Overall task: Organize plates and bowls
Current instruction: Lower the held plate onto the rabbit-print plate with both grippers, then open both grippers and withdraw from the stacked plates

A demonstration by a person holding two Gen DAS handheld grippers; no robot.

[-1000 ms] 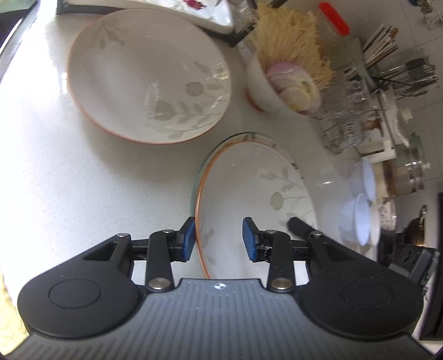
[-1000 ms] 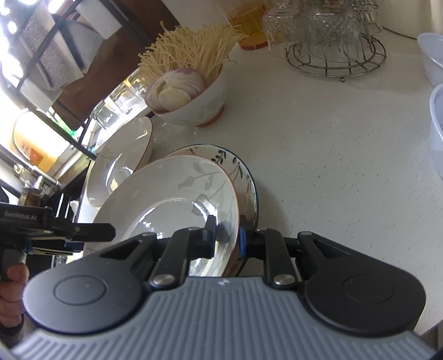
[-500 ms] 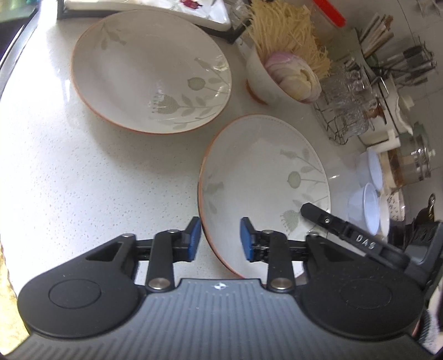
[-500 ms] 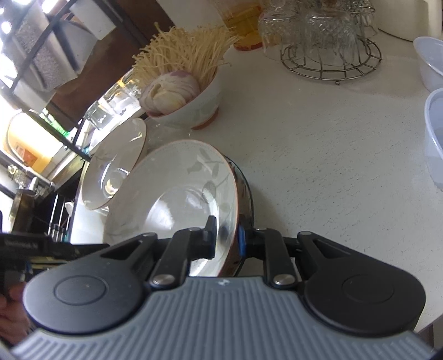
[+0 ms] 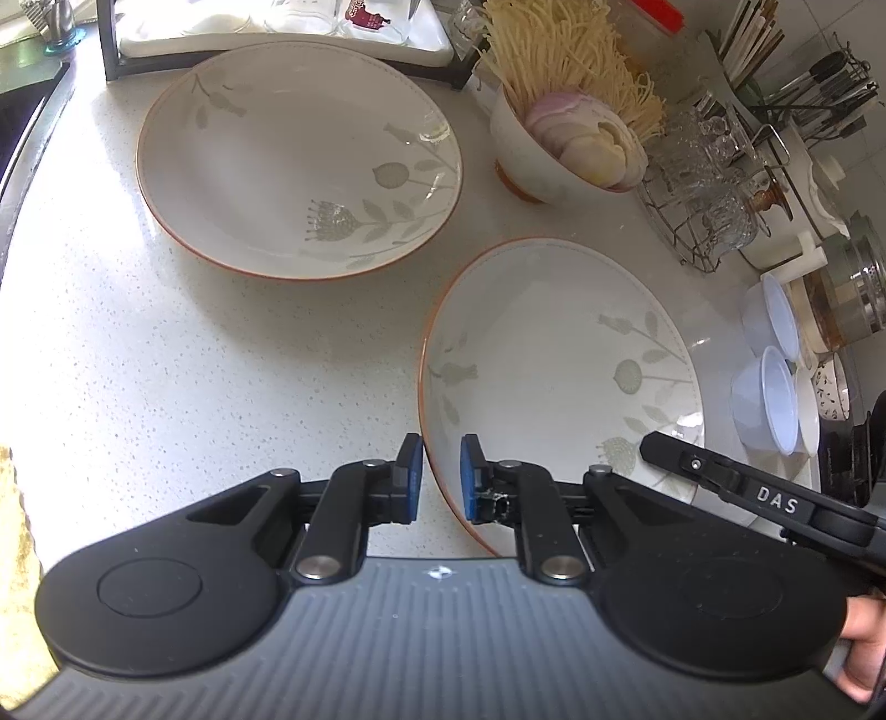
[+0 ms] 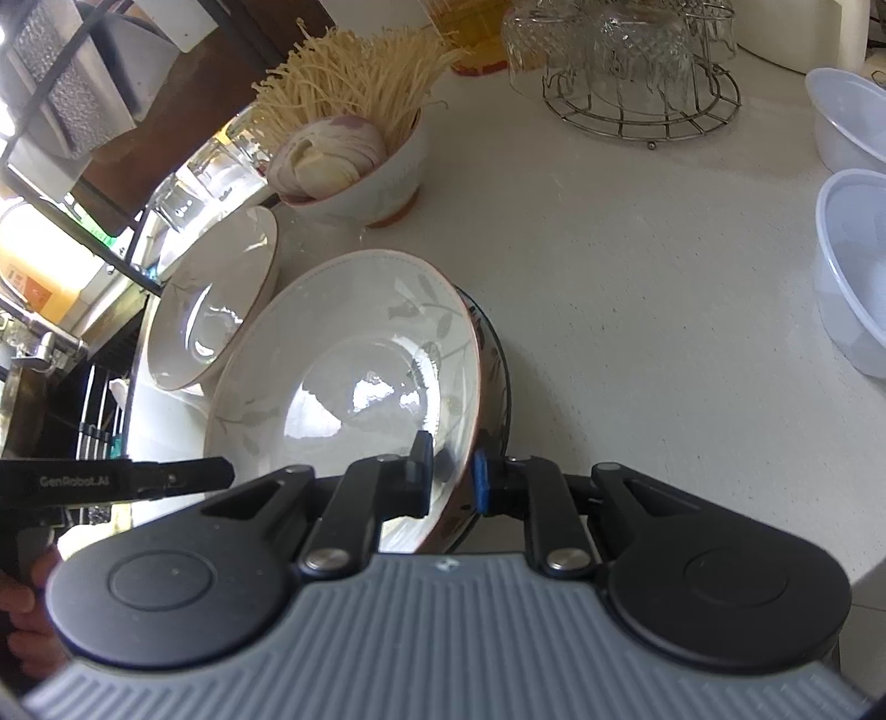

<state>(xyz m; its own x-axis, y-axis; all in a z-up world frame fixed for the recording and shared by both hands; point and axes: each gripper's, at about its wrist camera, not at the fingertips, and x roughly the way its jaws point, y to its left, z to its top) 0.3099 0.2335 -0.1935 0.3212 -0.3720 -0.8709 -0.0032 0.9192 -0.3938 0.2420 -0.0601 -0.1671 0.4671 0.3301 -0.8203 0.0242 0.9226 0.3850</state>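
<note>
Two white floral plates with orange rims show. The far plate (image 5: 299, 160) lies flat on the counter, also in the right wrist view (image 6: 216, 310). The near plate (image 5: 559, 376) is lifted and tilted. My left gripper (image 5: 440, 476) straddles its near rim, pads close on it. My right gripper (image 6: 451, 471) is shut on its opposite rim (image 6: 354, 382). A dark-rimmed patterned plate (image 6: 498, 365) lies under it, mostly hidden.
A bowl of noodles and onion (image 5: 565, 144) stands behind the plates. A wire rack of glasses (image 6: 637, 72) and translucent plastic bowls (image 6: 853, 266) are to the right. A dish rack (image 5: 277, 33) sits at the back; the sink edge is at left.
The near plate has been lifted off the patterned plate and carried toward the far plate. My left pads have closed in on its rim.
</note>
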